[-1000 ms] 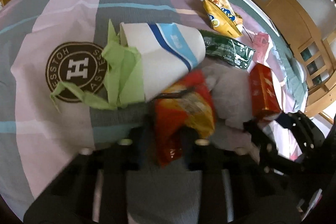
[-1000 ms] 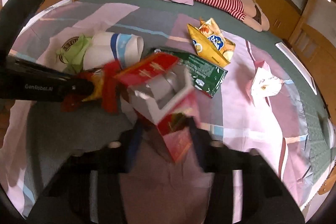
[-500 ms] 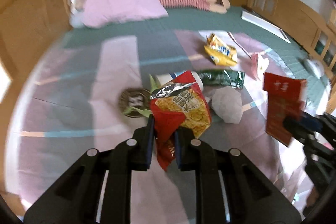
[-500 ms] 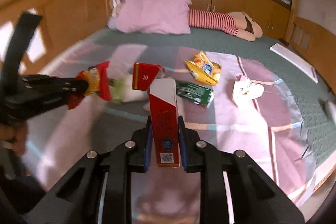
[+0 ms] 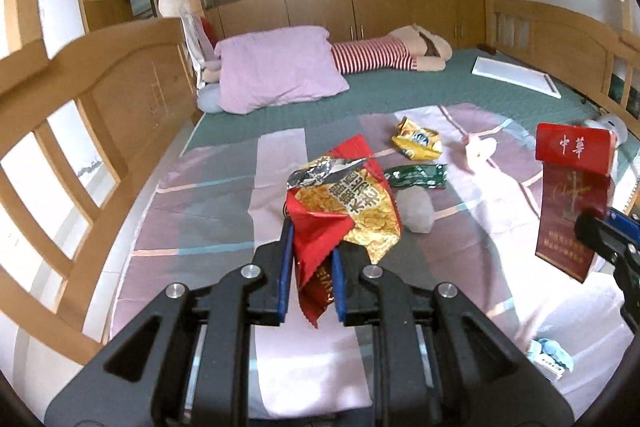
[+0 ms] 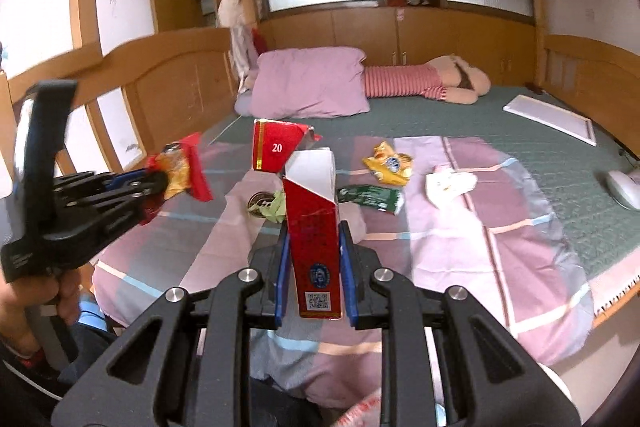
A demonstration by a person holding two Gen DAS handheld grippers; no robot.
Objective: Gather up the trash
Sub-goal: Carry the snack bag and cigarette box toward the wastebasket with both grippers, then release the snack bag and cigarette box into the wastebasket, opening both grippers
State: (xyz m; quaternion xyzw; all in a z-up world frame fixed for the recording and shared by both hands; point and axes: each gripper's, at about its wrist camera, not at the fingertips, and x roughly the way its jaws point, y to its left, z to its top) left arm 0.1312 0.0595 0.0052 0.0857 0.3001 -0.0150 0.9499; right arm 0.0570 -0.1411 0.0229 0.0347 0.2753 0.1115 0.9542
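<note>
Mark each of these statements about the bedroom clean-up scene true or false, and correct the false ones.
1. The left gripper is shut on a red and gold snack bag. True.
2. The right gripper is open with nothing between its fingers. False: it is shut on a red carton whose top flap hangs open.
3. A yellow snack bag and a green wrapper lie on the striped blanket. True.
4. The pink pillow lies on the floor beside the bed. False: it rests on the bed near the headboard.
5. Both held items are resting on the blanket. False: both are lifted clear of it.
</note>
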